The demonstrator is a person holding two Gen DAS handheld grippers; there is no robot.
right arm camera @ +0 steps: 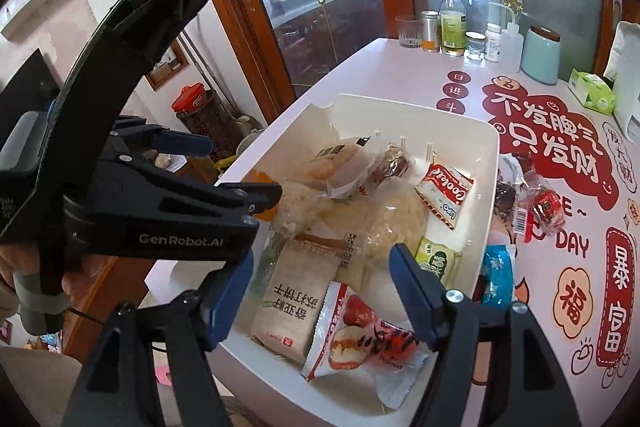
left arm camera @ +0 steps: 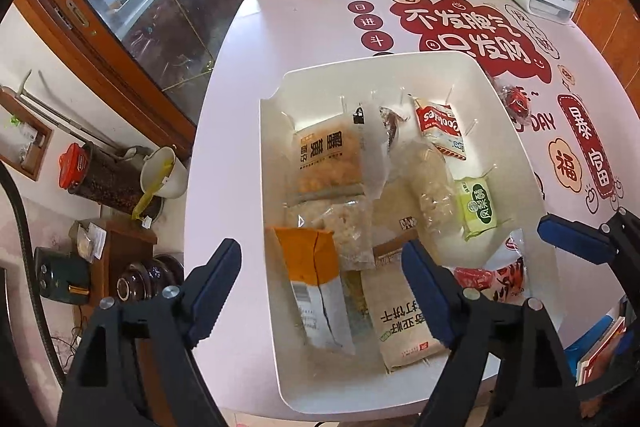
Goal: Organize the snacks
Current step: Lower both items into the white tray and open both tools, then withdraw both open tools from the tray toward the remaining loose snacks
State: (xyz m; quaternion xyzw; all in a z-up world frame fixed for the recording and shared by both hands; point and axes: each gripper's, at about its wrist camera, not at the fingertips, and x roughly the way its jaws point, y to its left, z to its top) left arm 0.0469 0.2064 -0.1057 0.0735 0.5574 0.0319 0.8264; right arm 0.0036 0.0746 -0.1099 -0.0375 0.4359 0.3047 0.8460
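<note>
Nearest the lens, the left claw [left arm camera: 320, 291] is hanging released over the near end of the white bin [left arm camera: 516, 131], its jaws spread wide with nothing pressed between them. Directly beneath it the orange-topped packet [left arm camera: 316, 287] is lying inside the bin, long axis running near to far. The bin is sitting on the pink counter [left arm camera: 320, 23], crowded with wrapped snacks.

The right claw [right arm camera: 320, 291] is also standing open and gripping nothing, tilted down over the bin's near right corner, where the red-and-white packet [right arm camera: 352, 339] is lying just under it.

Outside the bin, on the counter to its right, the blue packet [right arm camera: 498, 279] is resting against the wall and the small red sweet [right arm camera: 544, 203] is waiting farther off; the right claw is likely the nearer one for both.
</note>
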